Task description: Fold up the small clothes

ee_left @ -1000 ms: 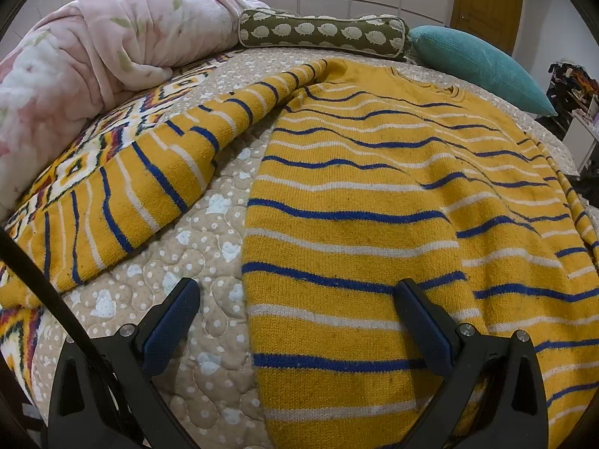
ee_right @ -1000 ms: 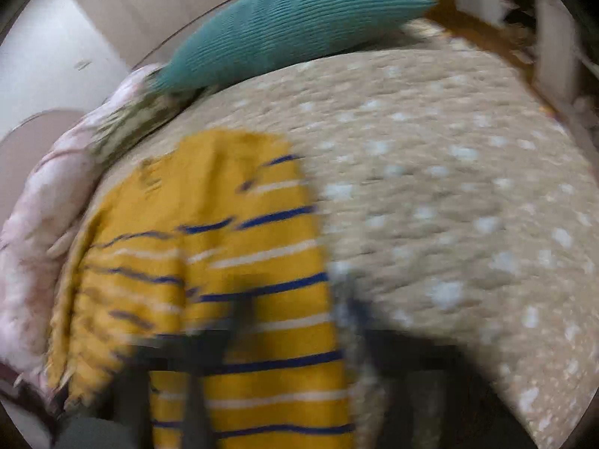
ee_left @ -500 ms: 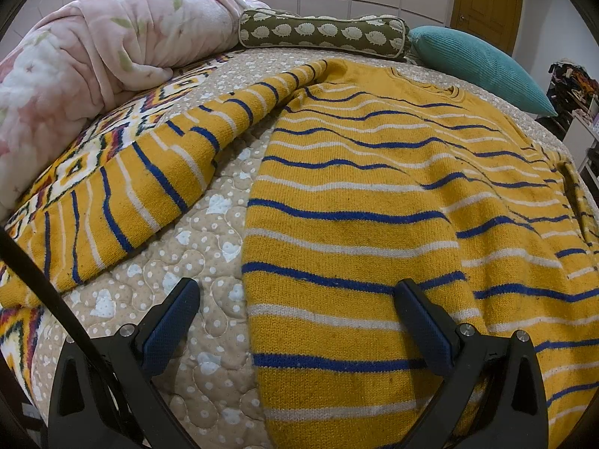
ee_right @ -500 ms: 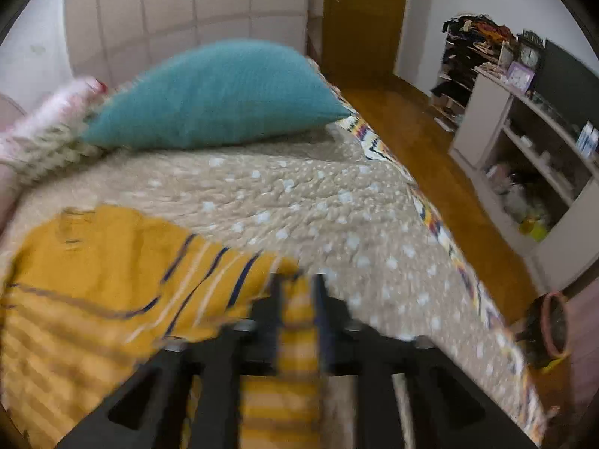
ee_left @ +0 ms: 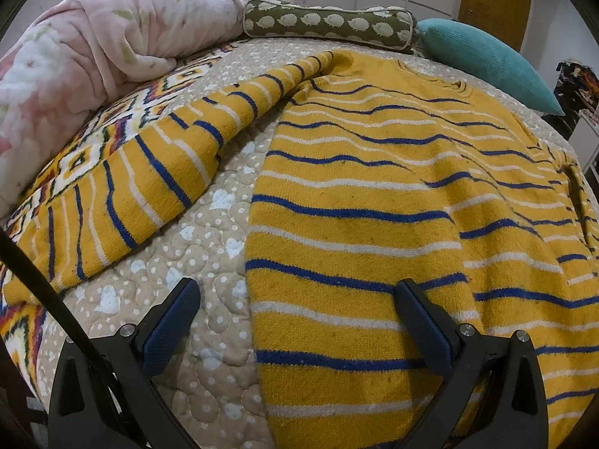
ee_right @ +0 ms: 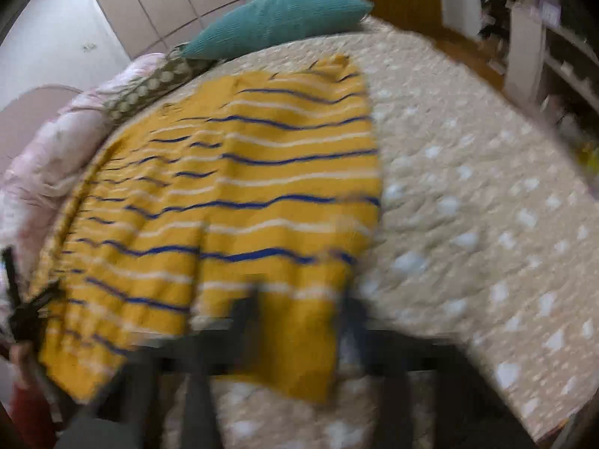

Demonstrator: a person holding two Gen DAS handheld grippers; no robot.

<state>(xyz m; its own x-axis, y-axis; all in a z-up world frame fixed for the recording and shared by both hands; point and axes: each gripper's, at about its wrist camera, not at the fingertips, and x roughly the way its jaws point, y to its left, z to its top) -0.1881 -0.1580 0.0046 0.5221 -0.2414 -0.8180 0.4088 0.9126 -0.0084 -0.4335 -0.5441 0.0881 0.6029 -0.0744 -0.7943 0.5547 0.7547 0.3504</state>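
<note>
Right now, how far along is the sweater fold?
Done: the folded sleeve lies over the sweater body. In hand: nothing in the open left gripper, poised at the hem; the right gripper, blurred, has just been closing with fabric between its fingers, grip unclear. Left: the spread sleeve lies out flat on the bed, and the body is unfolded.

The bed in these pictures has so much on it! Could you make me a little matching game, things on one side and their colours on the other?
Things:
1. sweater
2. plain pillow
3. long bolster
4. bundled blanket

Colours:
A. olive with pale hedgehogs
B. pink with flowers
C. mustard yellow with blue and white stripes
D. teal

Pairs: 1-C, 2-D, 3-A, 4-B
</note>
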